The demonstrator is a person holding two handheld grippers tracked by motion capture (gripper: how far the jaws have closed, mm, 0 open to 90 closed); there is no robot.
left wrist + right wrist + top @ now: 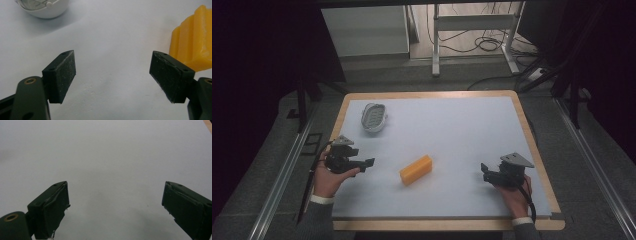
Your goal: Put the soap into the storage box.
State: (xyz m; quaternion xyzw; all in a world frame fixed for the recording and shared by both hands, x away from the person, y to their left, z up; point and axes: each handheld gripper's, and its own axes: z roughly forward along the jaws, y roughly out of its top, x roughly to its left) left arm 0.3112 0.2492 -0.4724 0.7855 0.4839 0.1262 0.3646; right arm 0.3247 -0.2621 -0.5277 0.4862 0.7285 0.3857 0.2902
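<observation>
The yellow block [416, 169] sits about mid-table toward the near edge, lying on the pale grey mat [452, 130] at a slant, nothing touching it. Looks like a ridged foam or sponge-type piece, but I honestly can't tell the material from up top. In the left gripper view the block's right side is cut off by the frame and its lower corner is tucked behind the right-hand jaw, so you only get a chunk of stepped yellow surface [193, 42]. The left gripper [364, 164] is just to the block's left, held in the person's left hand [328, 181], jaws spread wide with nothing between them, only bare mat; the tips are near the block but not on it. The right gripper [485, 172] is well off to the block's right, in the right hand [513, 196], also spread wide and holding nothing, and its own view gives plain mat plus a sliver of wooden table edge [209, 124] in the top corner. Further back on the left there's a white oval dish-like thing [374, 117] with a perforated insert, maybe a soap dish, too small to be sure. In the left gripper view it's [42, 8] chopped off by the top edge. Beyond the table it's dark, with cables and a desk frame [472, 30] barely made out.
</observation>
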